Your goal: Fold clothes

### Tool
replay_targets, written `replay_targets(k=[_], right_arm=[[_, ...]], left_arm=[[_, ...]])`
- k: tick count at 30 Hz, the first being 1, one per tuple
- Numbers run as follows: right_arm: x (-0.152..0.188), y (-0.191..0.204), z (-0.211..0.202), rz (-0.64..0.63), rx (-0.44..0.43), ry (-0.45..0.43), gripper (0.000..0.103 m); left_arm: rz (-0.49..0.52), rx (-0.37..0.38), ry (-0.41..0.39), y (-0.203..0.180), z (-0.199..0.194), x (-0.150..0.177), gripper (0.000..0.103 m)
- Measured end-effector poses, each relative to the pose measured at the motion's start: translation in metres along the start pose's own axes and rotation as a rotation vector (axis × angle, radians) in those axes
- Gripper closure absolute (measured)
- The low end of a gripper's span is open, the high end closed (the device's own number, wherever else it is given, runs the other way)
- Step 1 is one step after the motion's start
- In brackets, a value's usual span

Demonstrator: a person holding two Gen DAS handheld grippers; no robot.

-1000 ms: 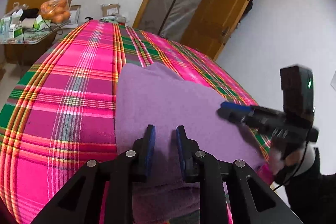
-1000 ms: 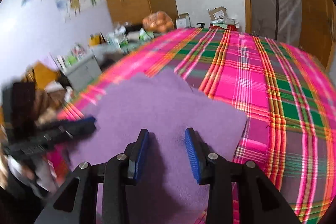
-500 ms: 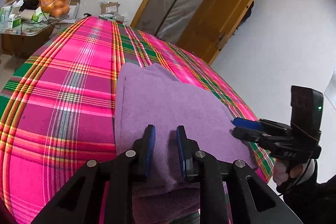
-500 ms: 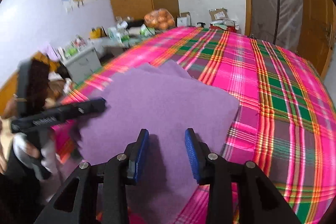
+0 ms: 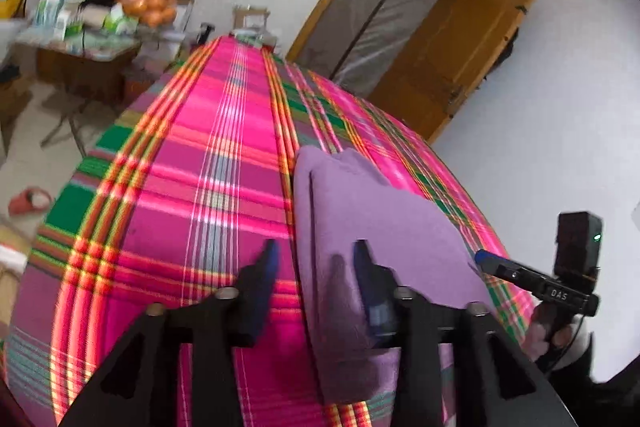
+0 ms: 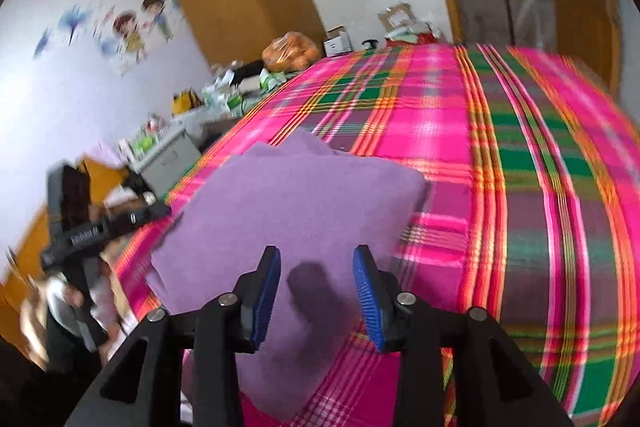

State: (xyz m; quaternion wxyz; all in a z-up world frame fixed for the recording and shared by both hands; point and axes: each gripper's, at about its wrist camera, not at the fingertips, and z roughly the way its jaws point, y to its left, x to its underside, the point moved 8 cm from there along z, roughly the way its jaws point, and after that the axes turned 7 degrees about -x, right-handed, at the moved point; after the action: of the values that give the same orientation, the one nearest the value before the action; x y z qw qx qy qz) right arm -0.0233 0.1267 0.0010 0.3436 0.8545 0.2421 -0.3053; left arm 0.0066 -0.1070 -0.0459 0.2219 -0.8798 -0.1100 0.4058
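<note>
A folded purple cloth (image 5: 380,219) lies flat on the pink plaid bed (image 5: 200,167). My left gripper (image 5: 316,251) hovers over its near left edge, jaws opening. One finger is above the plaid and the other above the cloth, and neither pad presses on it. In the right wrist view the same cloth (image 6: 304,195) fills the middle. My right gripper (image 6: 317,259) hangs over the cloth's near part, jaws opening with nothing pinched. Each gripper shows in the other's view: the right gripper (image 5: 482,258) past the cloth's right edge, the left gripper (image 6: 162,211) past its left edge.
The plaid cover (image 6: 520,147) stretches far beyond the cloth. A cluttered side table holds a bag of oranges (image 5: 150,1). A wooden door (image 5: 452,59) stands open behind the bed. A grey cabinet (image 6: 168,155) sits beside it, and a red slipper (image 5: 30,201) lies on the floor.
My left jaws have spread wide and shifted left, so the cloth's left edge now runs between them. The right gripper has drawn back toward the cloth's right edge.
</note>
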Motion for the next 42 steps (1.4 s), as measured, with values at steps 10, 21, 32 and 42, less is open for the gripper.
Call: replay_targets(k=[10, 21, 32, 42], right_arm=[[0.007, -0.024, 0.003, 0.173, -0.122, 0.025, 0.053], [0.01, -0.029, 0.026, 0.294, -0.19, 0.08, 0.051], [-0.002, -0.021, 0.047, 0.278, -0.181, 0.089, 0.044], [0.012, -0.008, 0.038, 0.235, -0.202, 0.156, 0.044]], left_arm=[[-0.033, 0.064, 0.121, -0.006, 0.026, 0.008, 0.054], [-0.038, 0.075, 0.196, -0.013, 0.061, -0.003, 0.054], [-0.067, 0.107, 0.208, -0.016, 0.085, -0.016, 0.054], [-0.083, 0.145, 0.233, -0.029, 0.048, 0.03, 0.054]])
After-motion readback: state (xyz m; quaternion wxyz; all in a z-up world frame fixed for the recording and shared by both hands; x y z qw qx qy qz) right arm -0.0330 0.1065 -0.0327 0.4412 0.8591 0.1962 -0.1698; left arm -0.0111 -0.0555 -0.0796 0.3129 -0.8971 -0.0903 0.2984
